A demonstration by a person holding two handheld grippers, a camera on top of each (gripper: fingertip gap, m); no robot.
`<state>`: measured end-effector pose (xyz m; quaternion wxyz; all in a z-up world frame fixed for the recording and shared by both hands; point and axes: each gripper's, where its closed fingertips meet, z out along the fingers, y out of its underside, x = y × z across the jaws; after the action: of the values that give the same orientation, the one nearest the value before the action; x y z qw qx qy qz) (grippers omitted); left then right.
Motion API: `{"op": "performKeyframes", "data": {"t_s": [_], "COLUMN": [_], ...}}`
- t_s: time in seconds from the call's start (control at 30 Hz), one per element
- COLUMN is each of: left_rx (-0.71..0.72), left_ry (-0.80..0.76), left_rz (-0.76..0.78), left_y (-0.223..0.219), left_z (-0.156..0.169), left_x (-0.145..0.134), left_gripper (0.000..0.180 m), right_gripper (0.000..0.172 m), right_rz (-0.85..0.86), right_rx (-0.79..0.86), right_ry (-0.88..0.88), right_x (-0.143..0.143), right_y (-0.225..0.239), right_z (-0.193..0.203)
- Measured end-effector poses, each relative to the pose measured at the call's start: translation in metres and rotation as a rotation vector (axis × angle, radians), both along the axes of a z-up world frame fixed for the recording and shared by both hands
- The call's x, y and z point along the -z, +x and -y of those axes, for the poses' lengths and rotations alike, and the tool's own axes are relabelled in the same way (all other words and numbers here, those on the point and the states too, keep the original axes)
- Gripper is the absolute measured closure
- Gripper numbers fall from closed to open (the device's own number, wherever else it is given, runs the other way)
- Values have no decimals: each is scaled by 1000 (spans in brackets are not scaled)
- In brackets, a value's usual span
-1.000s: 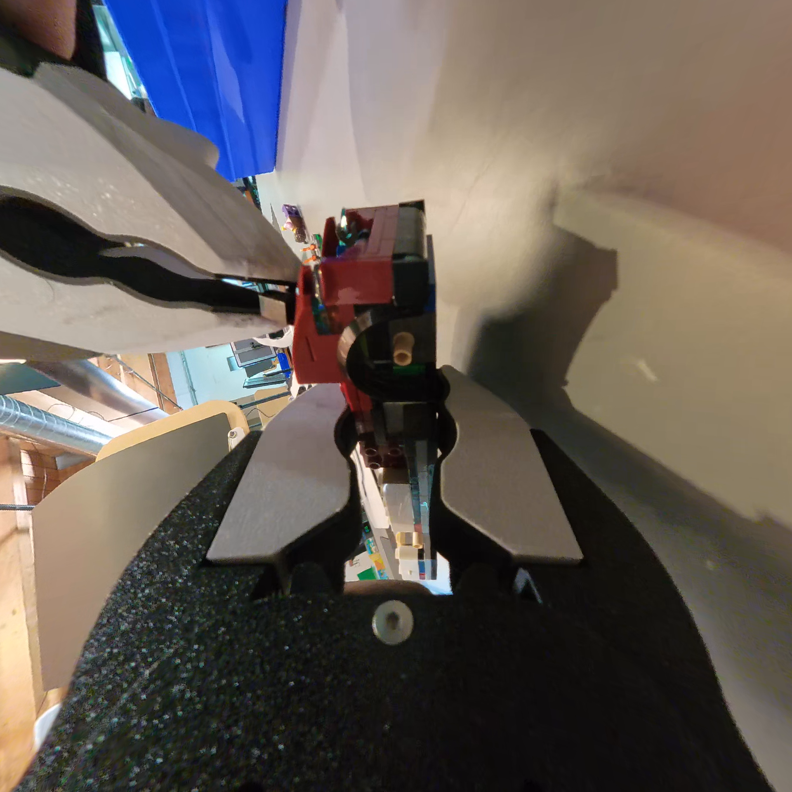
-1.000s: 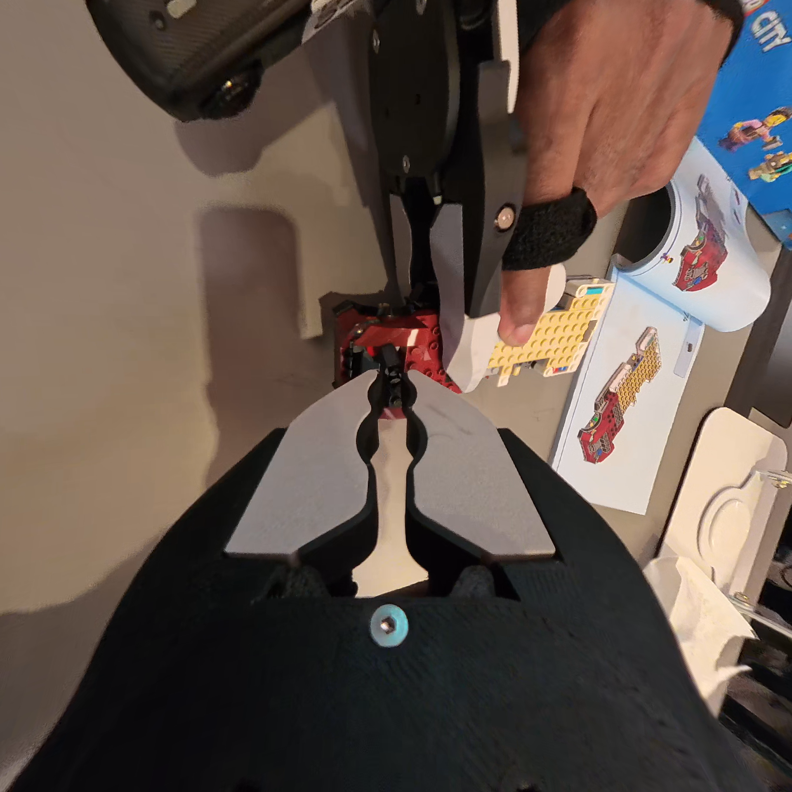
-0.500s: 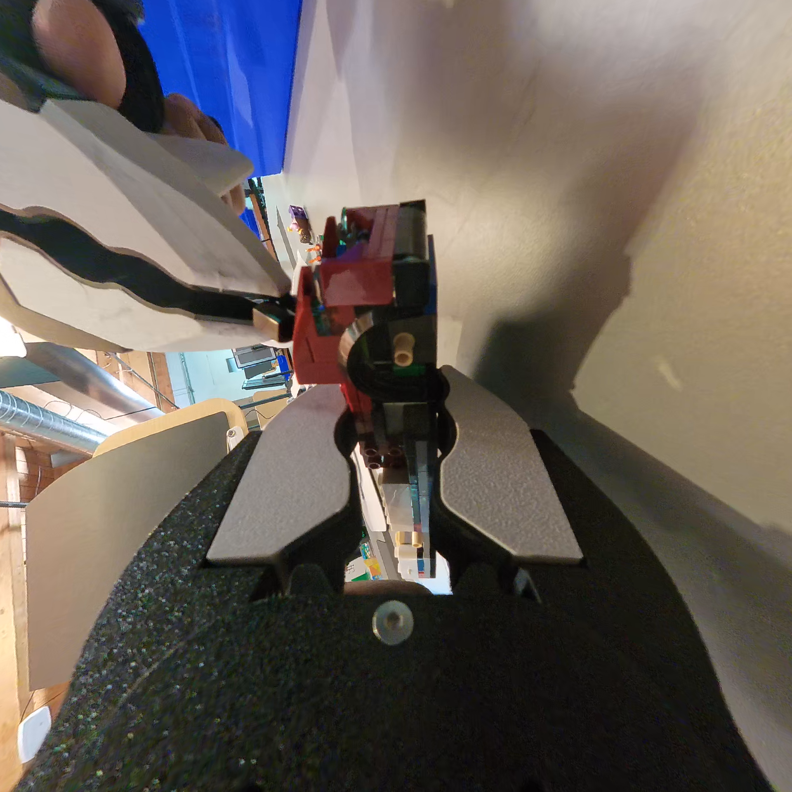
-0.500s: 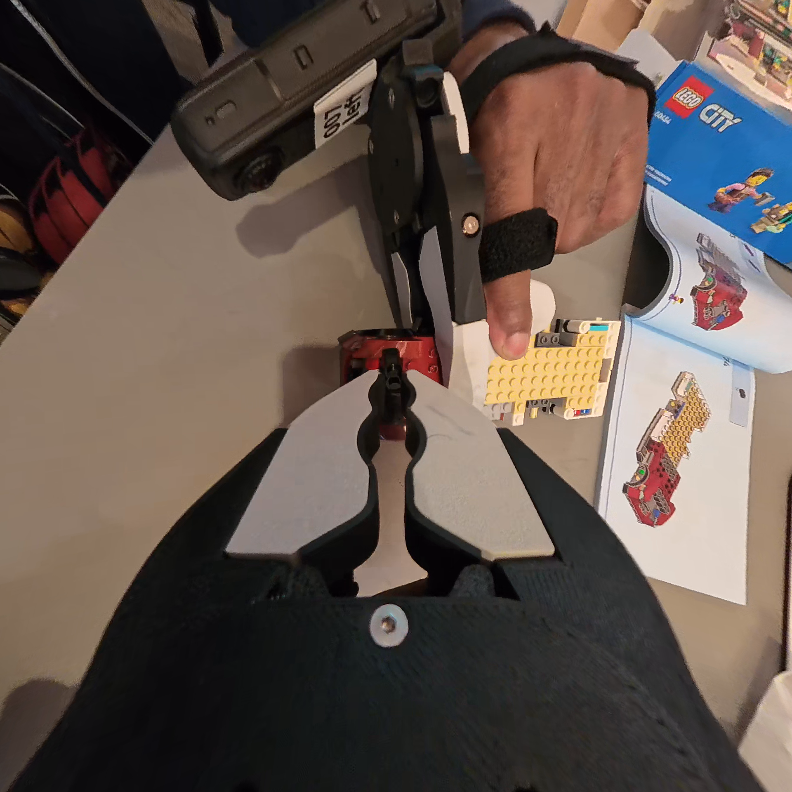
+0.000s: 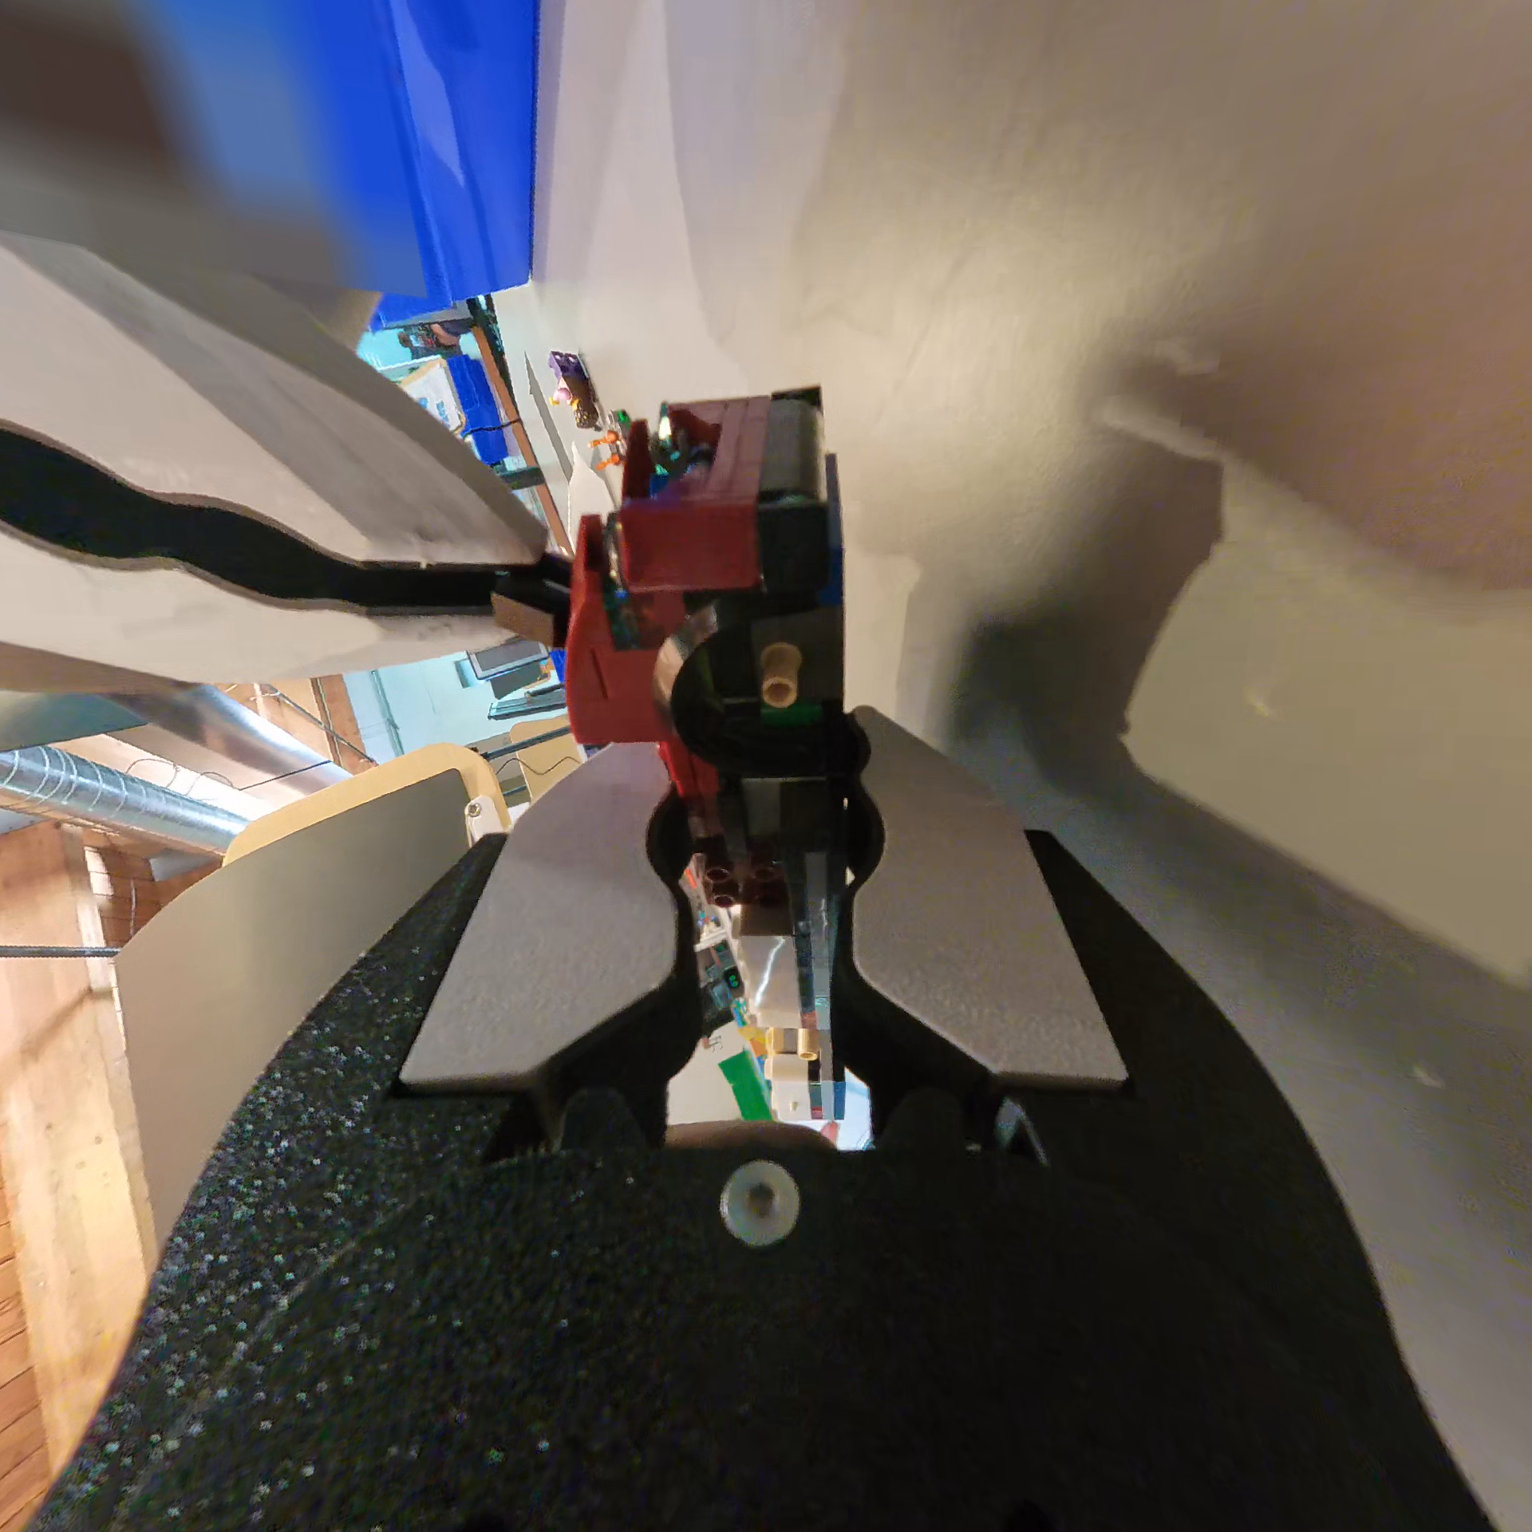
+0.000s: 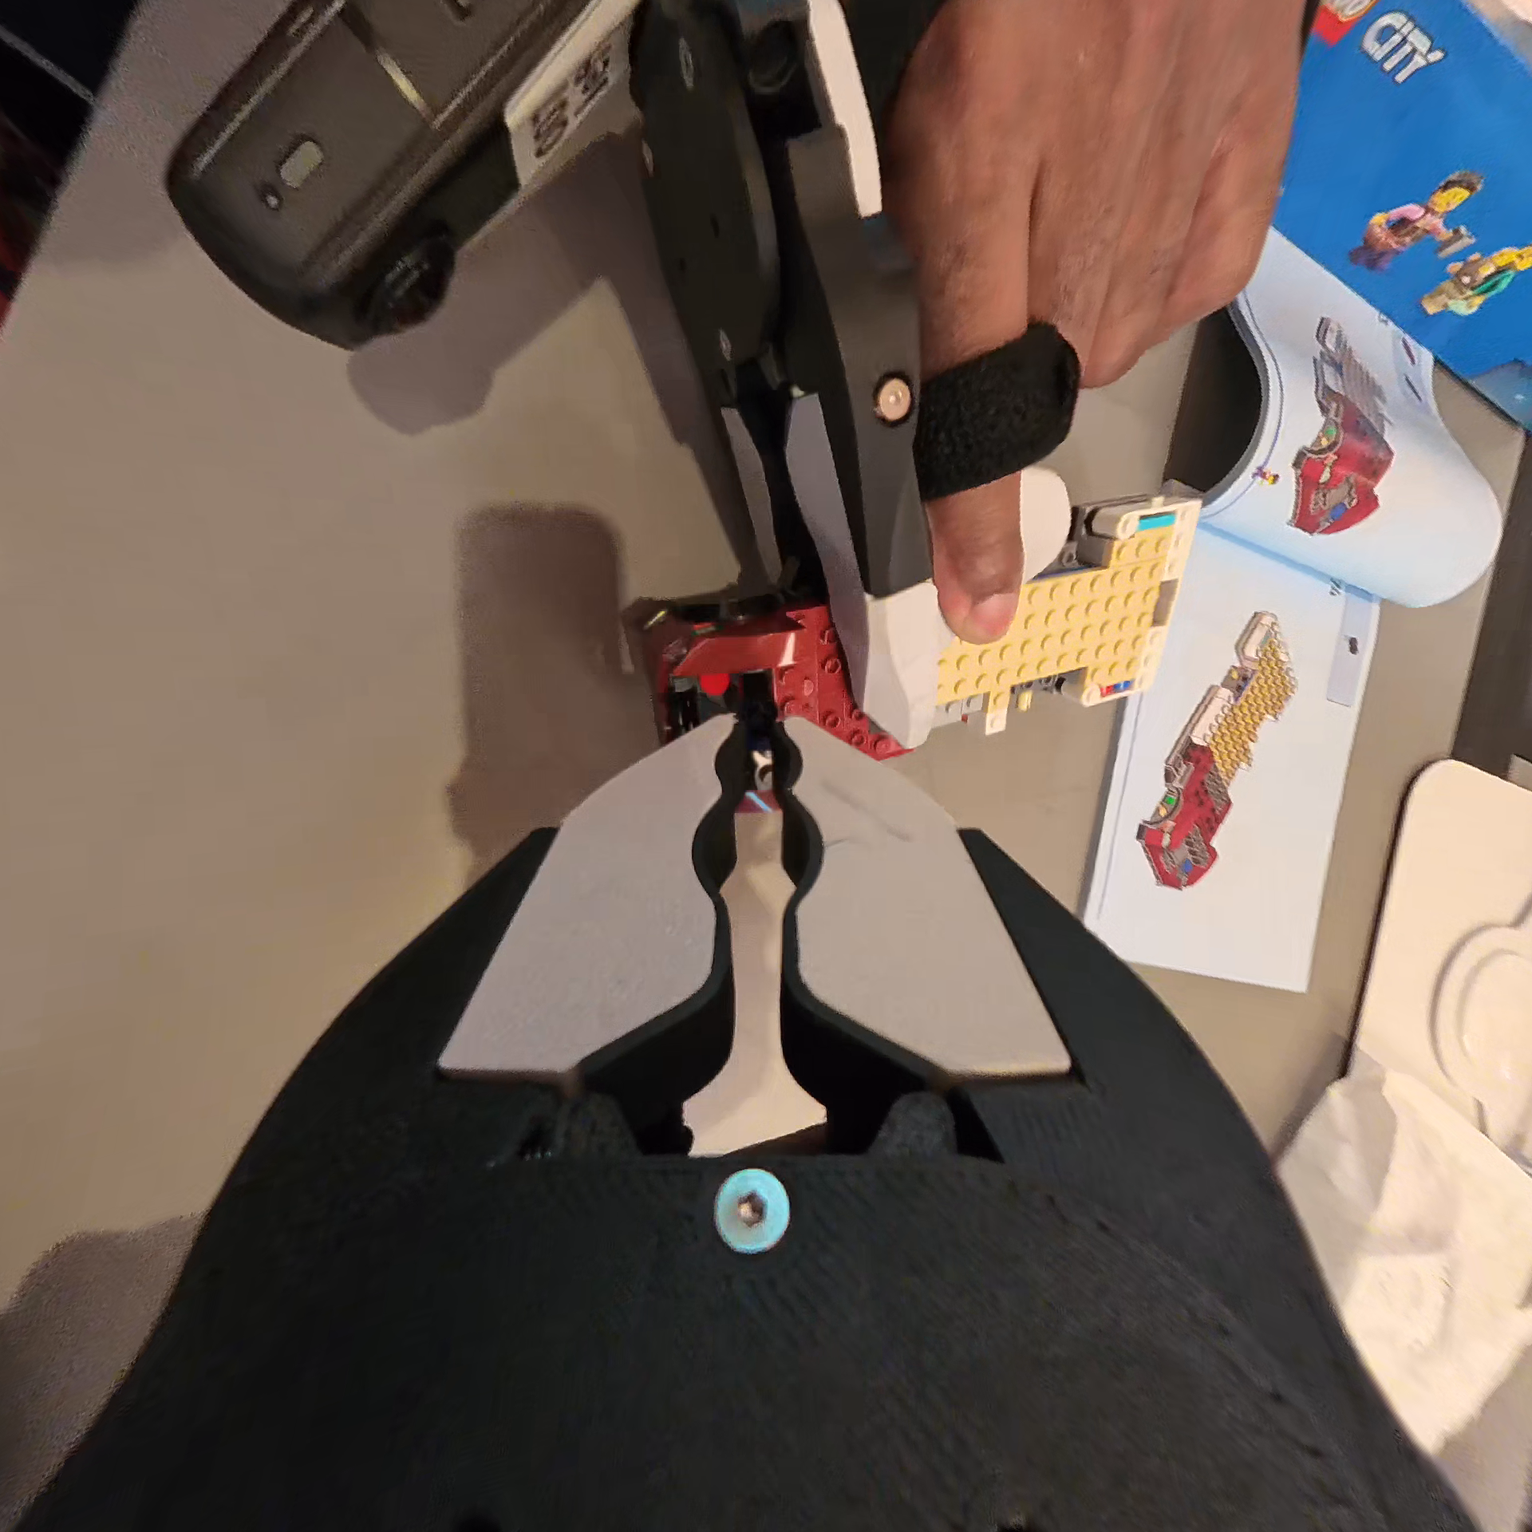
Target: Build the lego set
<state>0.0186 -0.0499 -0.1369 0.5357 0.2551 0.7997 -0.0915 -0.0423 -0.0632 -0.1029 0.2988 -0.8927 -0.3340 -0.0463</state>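
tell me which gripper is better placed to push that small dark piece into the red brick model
Right, probably. The right gripper already pinches the small dark piece, its tips at the red brick model. The left gripper is clamped on the model, so it likely serves best as the brace.

1. A blurred shape [image 5: 124,149] fills the left wrist view's upper left corner; it cannot be identified.
2. The left tool [image 6: 796,580] hides part of the red brick model [image 6: 796,671].
3. The blue booklet [image 6: 1426,166] is cut by the picture's edge.
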Motion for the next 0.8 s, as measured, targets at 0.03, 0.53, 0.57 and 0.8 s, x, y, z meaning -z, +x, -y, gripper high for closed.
{"op": "performKeyframes", "data": {"t_s": [0.03, 0.53, 0.57, 0.8], "left_rx": [-7, -25, -26, -20], "left_ry": [13, 83, 77, -37], "left_rz": [6, 7, 2, -53], "left_y": [0, 0, 0, 0], "left_z": [0, -3, -3, -1], "left_x": [0, 7, 8, 7], "left_gripper": [147, 147, 147, 147], "right_gripper": [166, 169, 168, 167], "right_rz": [36, 193, 191, 86], "right_rx": [7, 39, 37, 41], "right_ry": [-15, -94, -88, -11], "right_x": [1, 13, 13, 6], "right_y": [0, 2, 2, 10], "right_z": [1, 2, 1, -3]}}
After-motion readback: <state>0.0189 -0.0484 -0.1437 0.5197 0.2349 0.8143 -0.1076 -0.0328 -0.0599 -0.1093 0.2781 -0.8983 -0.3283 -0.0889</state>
